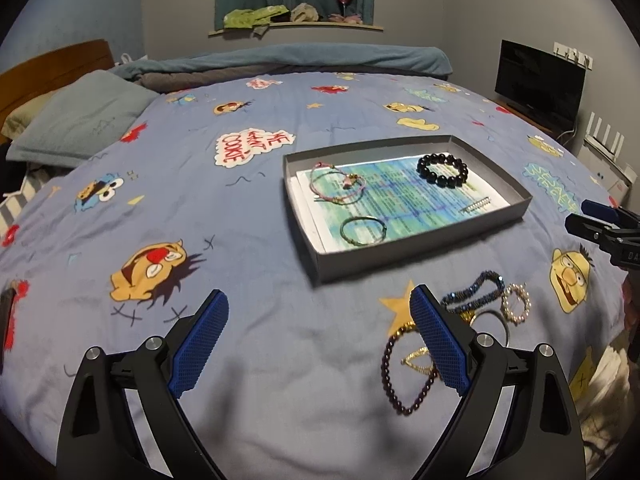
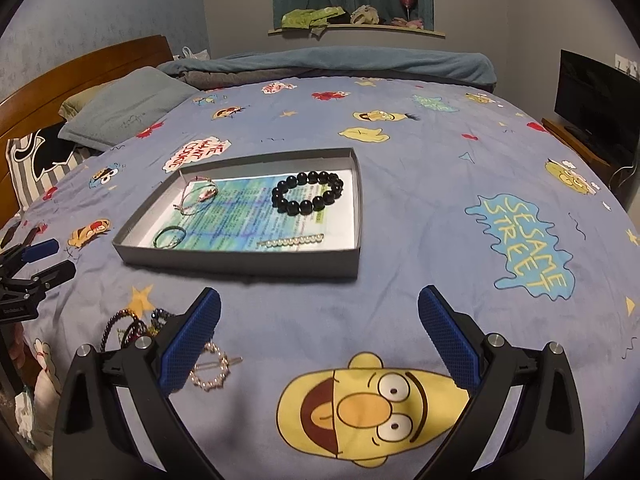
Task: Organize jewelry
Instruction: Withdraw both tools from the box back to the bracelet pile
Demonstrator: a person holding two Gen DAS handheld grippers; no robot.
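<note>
A grey shallow tray (image 1: 360,266) (image 2: 240,262) sits on the bed. It holds a black bead bracelet (image 1: 442,170) (image 2: 308,194), a pink cord bracelet (image 1: 336,184), a green bangle (image 1: 362,230) and a pearl bar clip (image 2: 292,241). In front of it lies a loose pile: a dark red bead bracelet (image 1: 400,384), a blue beaded bracelet (image 1: 476,290) and a pearl ring clip (image 1: 516,302) (image 2: 212,370). My left gripper (image 1: 318,298) (image 2: 52,260) is open and empty, just left of the pile. My right gripper (image 2: 319,296) (image 1: 588,218) is open and empty, right of the pile.
The bed has a blue cartoon-print cover (image 1: 240,240). Grey pillows (image 1: 80,116) and a wooden headboard (image 2: 80,68) are at the far left. A rolled blanket (image 1: 300,56) lies along the far side. A TV (image 1: 540,80) stands to the right.
</note>
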